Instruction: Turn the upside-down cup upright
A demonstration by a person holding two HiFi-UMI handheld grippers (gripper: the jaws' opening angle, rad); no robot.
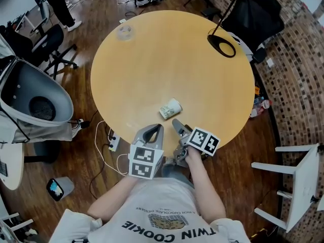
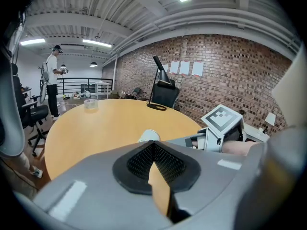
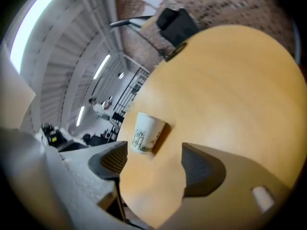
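The right hand-held gripper (image 3: pixel 154 166) had its jaws spread wide with nothing between them. Its own view put the white paper cup with green print (image 3: pixel 146 134) just beyond them on the round yellow wooden worktop (image 3: pixel 230 80). The left hand-held gripper (image 2: pixel 154 164) was pressed together and empty, its view catching only the cup's white top. Only the head view showed both grippers side by side at the worktop's near edge.

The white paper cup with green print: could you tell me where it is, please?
Head view: the white paper cup sits on the round wooden table near the person's edge, just beyond the right gripper.
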